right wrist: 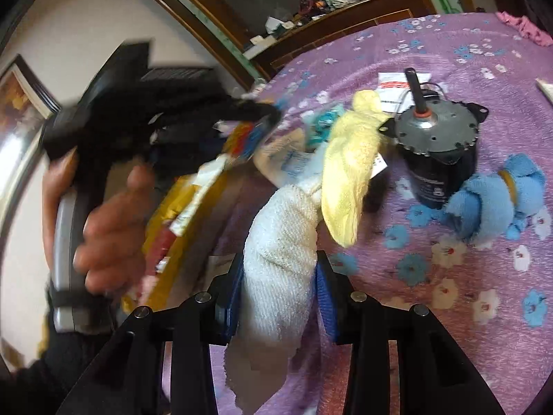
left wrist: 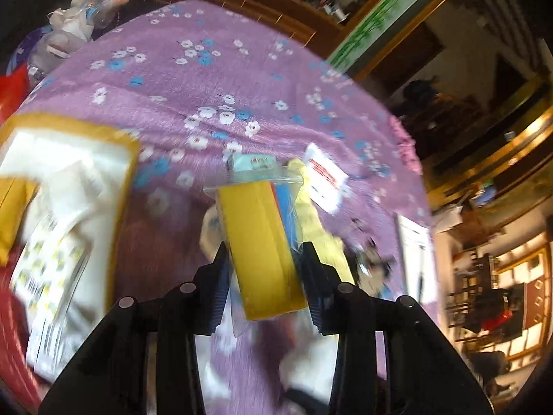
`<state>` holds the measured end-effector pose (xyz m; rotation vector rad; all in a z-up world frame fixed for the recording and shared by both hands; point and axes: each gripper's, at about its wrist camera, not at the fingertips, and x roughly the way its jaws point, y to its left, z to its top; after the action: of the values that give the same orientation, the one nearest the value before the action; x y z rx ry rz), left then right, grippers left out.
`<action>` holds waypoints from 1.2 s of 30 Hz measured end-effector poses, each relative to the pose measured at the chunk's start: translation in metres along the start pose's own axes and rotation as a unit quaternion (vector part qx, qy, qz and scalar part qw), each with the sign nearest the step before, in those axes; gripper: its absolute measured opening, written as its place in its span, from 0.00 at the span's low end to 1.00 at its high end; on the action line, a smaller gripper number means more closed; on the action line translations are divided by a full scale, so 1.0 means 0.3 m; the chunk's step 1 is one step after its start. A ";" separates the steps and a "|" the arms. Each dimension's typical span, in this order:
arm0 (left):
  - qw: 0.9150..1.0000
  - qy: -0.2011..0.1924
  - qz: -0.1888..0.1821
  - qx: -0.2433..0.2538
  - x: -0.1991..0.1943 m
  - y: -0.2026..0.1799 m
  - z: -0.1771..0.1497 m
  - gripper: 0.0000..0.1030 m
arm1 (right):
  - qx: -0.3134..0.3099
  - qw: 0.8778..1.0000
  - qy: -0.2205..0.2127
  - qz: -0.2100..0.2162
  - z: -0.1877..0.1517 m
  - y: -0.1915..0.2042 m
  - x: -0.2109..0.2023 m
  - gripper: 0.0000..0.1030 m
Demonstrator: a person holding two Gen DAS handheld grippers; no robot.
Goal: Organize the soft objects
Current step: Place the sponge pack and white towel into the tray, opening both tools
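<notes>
Purple floral bedspread (right wrist: 432, 294) carried the work. Your left gripper (left wrist: 264, 259) was clenched on a bagged yellow sponge pack (left wrist: 262, 242); your right gripper (right wrist: 280, 276) grasped a white towel (right wrist: 280, 252). At 1 o'clock, yellow cloth (right wrist: 349, 169) and blue cloth (right wrist: 490, 197) remained unsorted beside a motor (right wrist: 439, 148).
</notes>
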<state>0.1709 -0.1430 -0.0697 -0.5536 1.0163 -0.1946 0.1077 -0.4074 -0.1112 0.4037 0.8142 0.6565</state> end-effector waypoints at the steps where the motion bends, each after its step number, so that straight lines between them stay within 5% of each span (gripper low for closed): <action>1: 1.000 -0.008 -0.008 -0.004 -0.039 0.020 -0.030 0.35 | 0.001 1.000 0.000 0.012 0.012 0.006 -0.026 0.36; 6: 0.997 -0.056 -0.026 -0.035 -0.226 0.154 -0.169 0.35 | -0.018 0.998 0.015 0.060 0.018 -0.001 0.016 0.36; 12: 0.990 -0.115 0.016 -0.080 -0.412 0.381 -0.304 0.36 | -0.075 0.994 -0.008 0.077 0.023 0.040 0.033 0.36; 22: 0.987 -0.132 0.031 -0.087 -0.449 0.553 -0.283 0.36 | -0.104 0.988 0.014 0.115 0.076 0.337 0.140 0.36; 27: 0.989 -0.112 0.062 -0.069 -0.400 0.593 -0.234 0.36 | -0.109 0.990 0.049 0.074 0.161 0.548 0.357 0.37; 31: 0.989 -0.093 0.104 -0.053 -0.350 0.613 -0.238 0.36 | -0.105 0.993 0.052 0.022 0.165 0.588 0.532 0.41; 34: 0.990 -0.104 0.086 -0.049 -0.372 0.614 -0.264 0.40 | -0.113 0.993 0.042 -0.007 0.140 0.589 0.583 0.48; 36: 0.988 -0.127 0.066 -0.055 -0.402 0.625 -0.282 0.60 | -0.112 0.993 0.029 0.016 0.138 0.603 0.571 0.59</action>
<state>0.0180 0.0349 -0.1114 -0.5922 0.8149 0.0497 0.1580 -0.1627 -0.0746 0.1948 0.7797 0.7843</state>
